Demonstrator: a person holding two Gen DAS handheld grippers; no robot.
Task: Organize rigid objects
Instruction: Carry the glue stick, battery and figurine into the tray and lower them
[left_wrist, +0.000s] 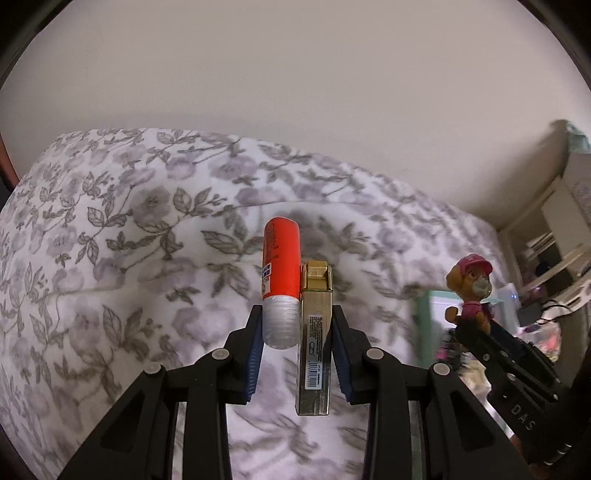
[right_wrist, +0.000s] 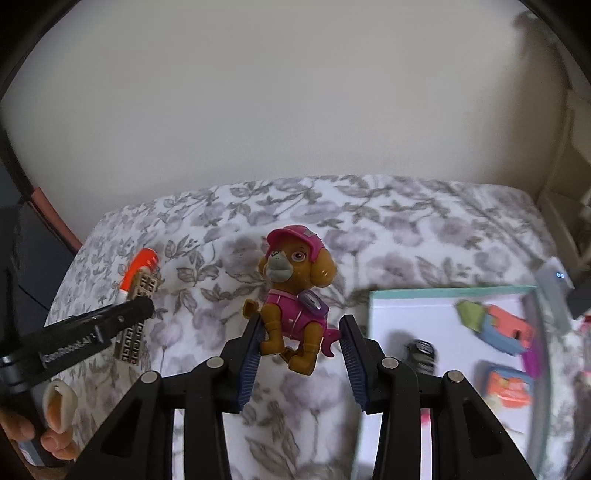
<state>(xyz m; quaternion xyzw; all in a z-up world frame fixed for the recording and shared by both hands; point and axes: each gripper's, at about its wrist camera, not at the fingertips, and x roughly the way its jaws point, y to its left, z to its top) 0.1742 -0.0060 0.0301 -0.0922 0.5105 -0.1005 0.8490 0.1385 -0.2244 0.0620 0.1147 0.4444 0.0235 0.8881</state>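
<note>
My left gripper (left_wrist: 297, 325) is shut on two things held side by side above the floral bedspread: an orange tube with a clear ribbed cap (left_wrist: 280, 280) and a gold rectangular case (left_wrist: 314, 339). Both also show in the right wrist view, the tube (right_wrist: 138, 271) and the case (right_wrist: 137, 325), beside the left gripper's finger (right_wrist: 110, 325). My right gripper (right_wrist: 301, 330) is shut on a brown toy dog with a pink cap and vest (right_wrist: 293, 291). The dog also shows in the left wrist view (left_wrist: 469, 291), to the right.
A white tray with a teal rim (right_wrist: 443, 291) lies on the bed at the right, holding several coloured toy pieces (right_wrist: 498, 325) and a dark small object (right_wrist: 421, 352). A floral bedspread (left_wrist: 129, 240) covers the bed. Shelves (left_wrist: 554, 240) stand at far right.
</note>
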